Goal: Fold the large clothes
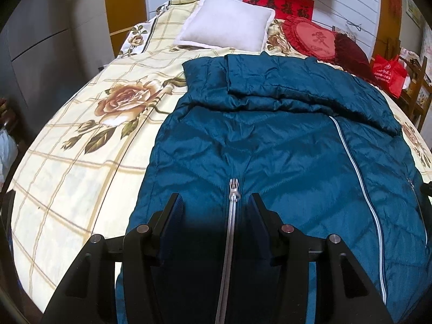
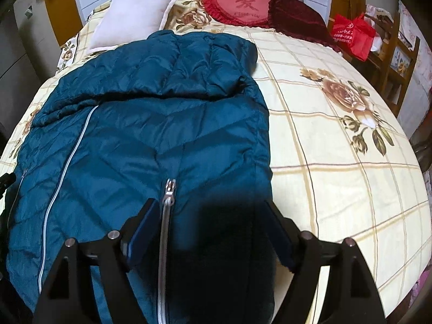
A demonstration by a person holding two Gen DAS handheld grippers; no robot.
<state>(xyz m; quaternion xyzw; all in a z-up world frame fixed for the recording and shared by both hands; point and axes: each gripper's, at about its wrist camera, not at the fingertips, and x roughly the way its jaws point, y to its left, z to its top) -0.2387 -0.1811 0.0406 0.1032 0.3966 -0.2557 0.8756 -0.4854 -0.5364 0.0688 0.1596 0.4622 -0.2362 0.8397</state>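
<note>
A large teal quilted jacket (image 1: 270, 140) lies flat on the bed, sleeves folded across its upper part; it also shows in the right wrist view (image 2: 140, 124). A silver pocket zipper (image 1: 232, 189) runs between the fingers of my left gripper (image 1: 216, 199), which is open over the jacket's near hem with fabric between its pads. My right gripper (image 2: 210, 205) is open over the jacket's other near corner, with another pocket zipper (image 2: 168, 189) just inside its left finger. A white front zipper (image 1: 359, 172) runs down the jacket's middle.
The bed has a cream floral checked sheet (image 1: 81, 162). A white pillow (image 1: 226, 24), a red heart cushion (image 1: 310, 37) and a dark red cushion (image 2: 299, 16) lie at the head. A red bag (image 2: 353, 35) sits on a wooden chair on the right.
</note>
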